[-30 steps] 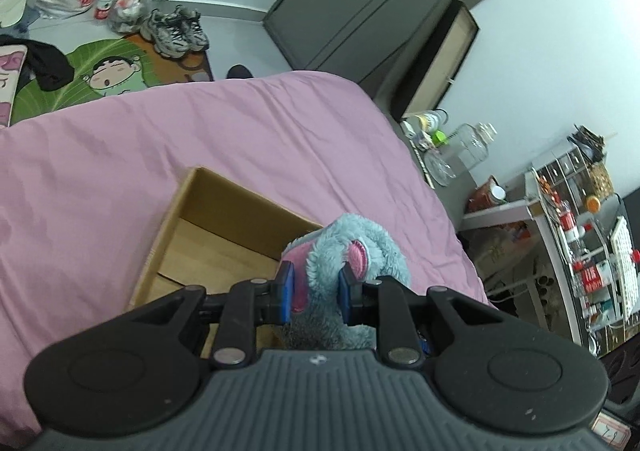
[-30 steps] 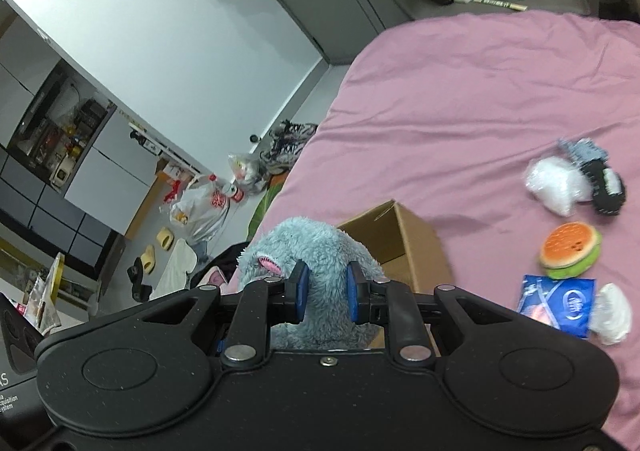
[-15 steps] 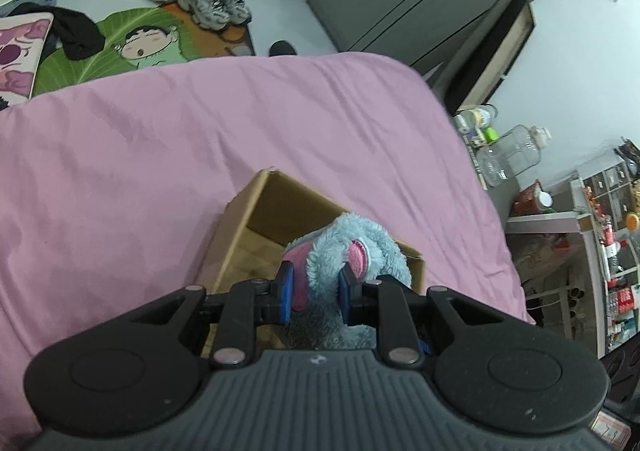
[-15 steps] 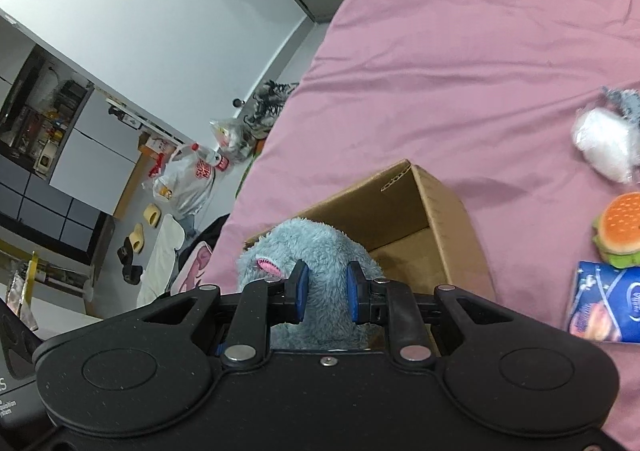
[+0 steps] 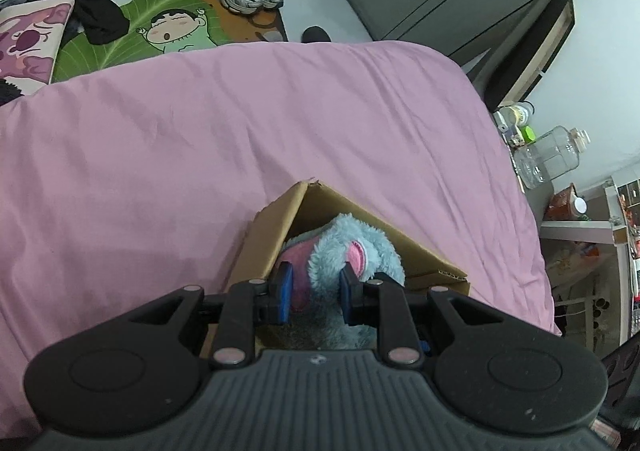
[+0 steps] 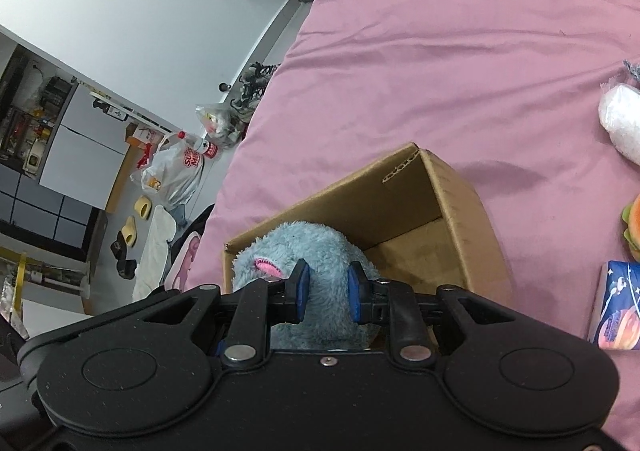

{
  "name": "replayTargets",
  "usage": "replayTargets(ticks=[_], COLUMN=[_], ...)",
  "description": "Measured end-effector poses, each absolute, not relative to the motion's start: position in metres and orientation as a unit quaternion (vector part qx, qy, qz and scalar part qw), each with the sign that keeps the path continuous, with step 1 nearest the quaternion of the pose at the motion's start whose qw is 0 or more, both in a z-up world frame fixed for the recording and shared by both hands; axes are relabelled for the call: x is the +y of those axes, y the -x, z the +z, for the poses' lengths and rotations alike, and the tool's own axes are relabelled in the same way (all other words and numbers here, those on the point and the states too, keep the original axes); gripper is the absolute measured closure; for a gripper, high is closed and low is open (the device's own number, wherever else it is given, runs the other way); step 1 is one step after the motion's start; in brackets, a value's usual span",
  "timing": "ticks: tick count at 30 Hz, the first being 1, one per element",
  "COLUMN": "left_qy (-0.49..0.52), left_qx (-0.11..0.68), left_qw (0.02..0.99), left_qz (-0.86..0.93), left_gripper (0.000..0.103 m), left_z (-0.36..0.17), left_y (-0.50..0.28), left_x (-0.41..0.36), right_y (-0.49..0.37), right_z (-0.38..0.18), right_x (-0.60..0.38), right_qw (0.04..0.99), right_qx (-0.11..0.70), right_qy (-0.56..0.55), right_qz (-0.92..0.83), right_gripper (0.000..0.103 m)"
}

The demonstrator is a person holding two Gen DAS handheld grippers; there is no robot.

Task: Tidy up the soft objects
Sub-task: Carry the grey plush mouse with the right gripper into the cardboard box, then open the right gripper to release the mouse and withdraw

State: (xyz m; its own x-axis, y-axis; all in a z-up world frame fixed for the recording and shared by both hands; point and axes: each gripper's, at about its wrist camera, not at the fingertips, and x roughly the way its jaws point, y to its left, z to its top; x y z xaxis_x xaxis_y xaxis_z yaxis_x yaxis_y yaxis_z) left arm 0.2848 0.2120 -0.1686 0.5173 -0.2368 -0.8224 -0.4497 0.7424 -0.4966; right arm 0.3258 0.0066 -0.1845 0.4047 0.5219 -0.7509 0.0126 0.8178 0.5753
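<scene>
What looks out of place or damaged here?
The cardboard box has a torn, ragged top corner. The blue plush toy, gripped by both grippers, sits only partly inside. Otherwise nothing stands out.

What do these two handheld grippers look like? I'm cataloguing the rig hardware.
Left gripper: black linkage arms with silver rivets, blue pads, ribbed dark-grey body between two round black housings. Right gripper: same build, but a smooth black body.
</scene>
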Motion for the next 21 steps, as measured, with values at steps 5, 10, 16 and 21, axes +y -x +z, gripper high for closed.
replayTargets(ticks=[5, 10, 16, 21], left_qy=[0.350, 0.353, 0.337, 0.319], left_qx=[0.488, 0.489, 0.484, 0.475], left_qw=[0.796, 0.794, 0.803, 0.814], left_qz=[0.071, 0.077, 0.085, 0.096], left_gripper=[0.077, 0.074, 0.068, 0.046], left_z=[-0.165, -0.160, -0.146, -0.131], left_y=[-0.285, -0.277, -0.266, -0.257], left_x=[0.211, 0.212, 0.207, 0.199], right_y=[-0.320, -0.313, -0.301, -0.292], right_z=[-0.181, -0.171, -0.151, -0.138], right_x=[0.007, 0.000, -0.014, -0.029], right_qw=[0.796, 0.800, 0.813, 0.824], right_qx=[0.521, 0.512, 0.492, 0.478], right_qy=[-0.261, -0.263, -0.256, -0.245], right_qz=[0.163, 0.170, 0.177, 0.179], right_gripper=[0.078, 0.076, 0.062, 0.056])
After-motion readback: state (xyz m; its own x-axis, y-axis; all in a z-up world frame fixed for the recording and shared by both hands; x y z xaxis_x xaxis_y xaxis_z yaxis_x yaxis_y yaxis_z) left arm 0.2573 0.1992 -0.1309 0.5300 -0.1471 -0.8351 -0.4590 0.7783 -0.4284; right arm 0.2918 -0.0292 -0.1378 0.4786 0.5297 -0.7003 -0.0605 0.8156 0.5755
